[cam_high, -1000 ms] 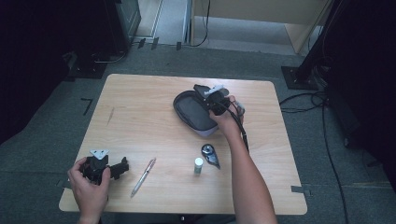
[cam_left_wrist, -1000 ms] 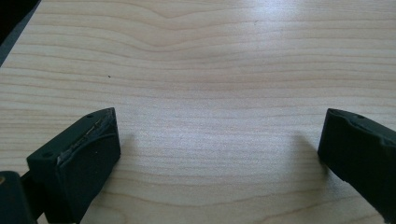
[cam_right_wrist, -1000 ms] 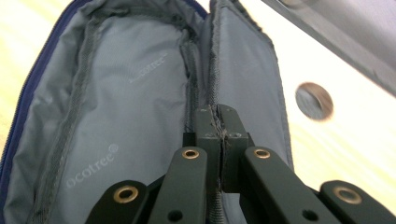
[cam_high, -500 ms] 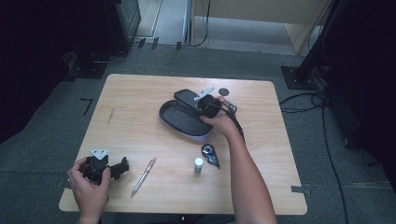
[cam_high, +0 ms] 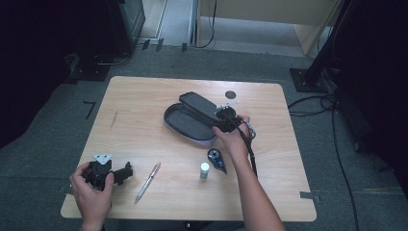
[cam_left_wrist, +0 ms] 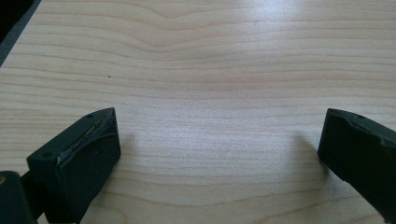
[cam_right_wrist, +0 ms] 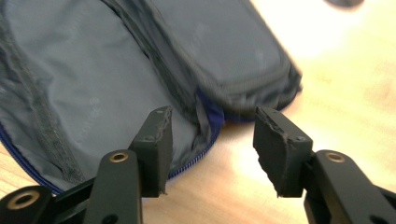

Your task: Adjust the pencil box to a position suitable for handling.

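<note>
- Pencil case (cam_high: pixel 190 120): dark grey fabric, oval, unzipped and lying open mid worktop (cam_high: pixel 144 101); blue zip edge, stitched seams.
- R tongs (cam_right_wrist: pixel 210 135): spread, at case's hinge end, nothing pinched btwn pads; black blocky jaws.
- L tongs (cam_left_wrist: pixel 219 140): spread wide over bare pale wood grain, near-left corner.
- Near case: silver pen (cam_high: pixel 148 174), small white-capped tube (cam_high: pixel 205 170), blue tape dispenser (cam_high: pixel 216 159).

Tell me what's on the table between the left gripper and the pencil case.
In the high view, a pen lies just right of the left gripper; beyond it, bare table runs up to the pencil case.
</note>
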